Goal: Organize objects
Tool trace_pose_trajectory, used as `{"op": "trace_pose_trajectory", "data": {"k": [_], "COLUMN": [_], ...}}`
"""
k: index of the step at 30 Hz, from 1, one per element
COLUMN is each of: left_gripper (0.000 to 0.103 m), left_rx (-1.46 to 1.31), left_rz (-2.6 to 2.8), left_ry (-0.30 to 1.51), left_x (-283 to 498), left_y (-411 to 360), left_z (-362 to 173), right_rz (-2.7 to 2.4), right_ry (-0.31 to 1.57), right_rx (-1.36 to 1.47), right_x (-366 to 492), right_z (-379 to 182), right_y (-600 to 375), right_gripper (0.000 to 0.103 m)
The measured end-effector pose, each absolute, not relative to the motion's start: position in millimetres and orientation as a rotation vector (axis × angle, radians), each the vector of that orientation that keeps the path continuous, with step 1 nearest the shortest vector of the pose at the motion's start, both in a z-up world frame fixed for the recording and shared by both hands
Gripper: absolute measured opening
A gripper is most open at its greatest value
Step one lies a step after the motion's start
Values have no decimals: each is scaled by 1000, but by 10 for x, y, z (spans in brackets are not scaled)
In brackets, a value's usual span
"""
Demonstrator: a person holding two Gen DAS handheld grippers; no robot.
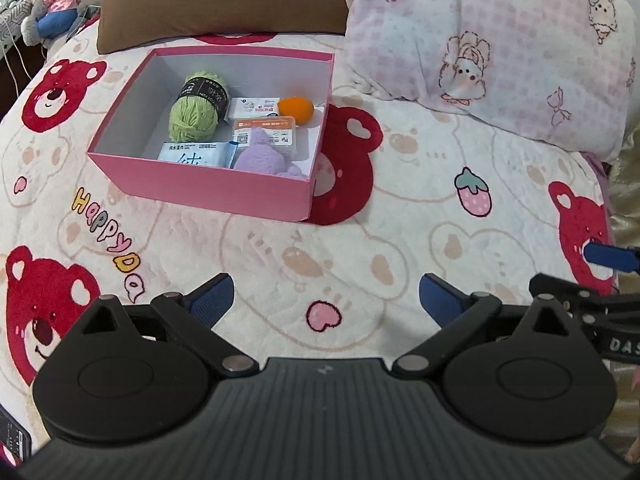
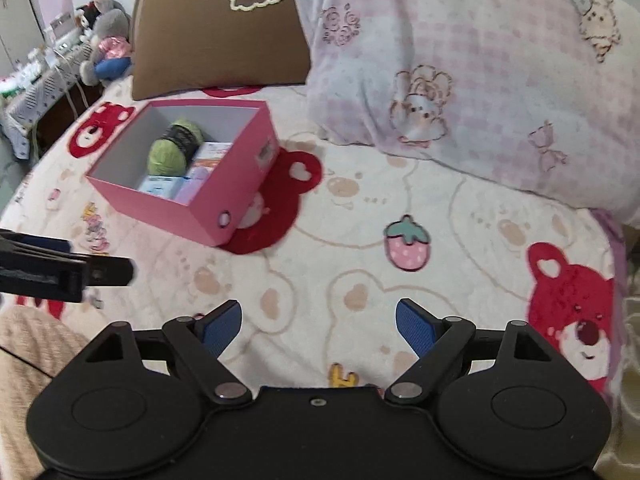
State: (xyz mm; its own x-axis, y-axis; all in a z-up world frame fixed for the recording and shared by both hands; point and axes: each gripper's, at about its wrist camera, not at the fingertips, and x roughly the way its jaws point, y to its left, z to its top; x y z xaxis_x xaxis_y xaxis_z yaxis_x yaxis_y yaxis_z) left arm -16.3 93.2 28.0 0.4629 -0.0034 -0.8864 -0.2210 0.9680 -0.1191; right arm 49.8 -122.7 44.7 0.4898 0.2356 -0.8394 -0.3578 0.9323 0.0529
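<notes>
On the bear-print blanket (image 1: 360, 240), up and to the left of both grippers, stands the pink box (image 1: 200, 184), open at the top and already holding a green yarn ball (image 1: 194, 114), an orange ball (image 1: 295, 109), a purple plush (image 1: 262, 152), a blue-and-white packet (image 1: 192, 157) and two small flat boxes. The left gripper (image 1: 326, 300) hovers over bare blanket with its blue pads spread wide and nothing between them; the right gripper (image 2: 318, 326) is likewise spread apart and empty, its tip showing at the right edge of the left wrist view. The box lies ahead and slightly left of the left gripper, with one long pink wall facing it and its long axis running across that view; from the right gripper it sits further off to the left, turned corner-on. The left hand therefore looks the nearer of the two to the box. No loose item waiting to be stowed shows on the blanket in either view, so the sorting appears largely done, and any further move would probably turn on reaching forward and left toward the box, most readily with the left hand.
</notes>
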Motion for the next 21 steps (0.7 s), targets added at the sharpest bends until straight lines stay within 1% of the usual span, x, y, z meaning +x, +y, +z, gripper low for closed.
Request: {"op": "trace_pose_trajectory", "data": {"k": [21], "left_gripper": [100], "left_rx": [-221], "left_rz": [123], "left_ry": [1107], "left_x": [-196], "left_y": [868], "left_z": [242], "right_rz": [268], "right_ry": [1030], "right_rx": [-69], "right_x": [447], "right_z": [430], "right_y": [-1328], "right_gripper": [87]}}
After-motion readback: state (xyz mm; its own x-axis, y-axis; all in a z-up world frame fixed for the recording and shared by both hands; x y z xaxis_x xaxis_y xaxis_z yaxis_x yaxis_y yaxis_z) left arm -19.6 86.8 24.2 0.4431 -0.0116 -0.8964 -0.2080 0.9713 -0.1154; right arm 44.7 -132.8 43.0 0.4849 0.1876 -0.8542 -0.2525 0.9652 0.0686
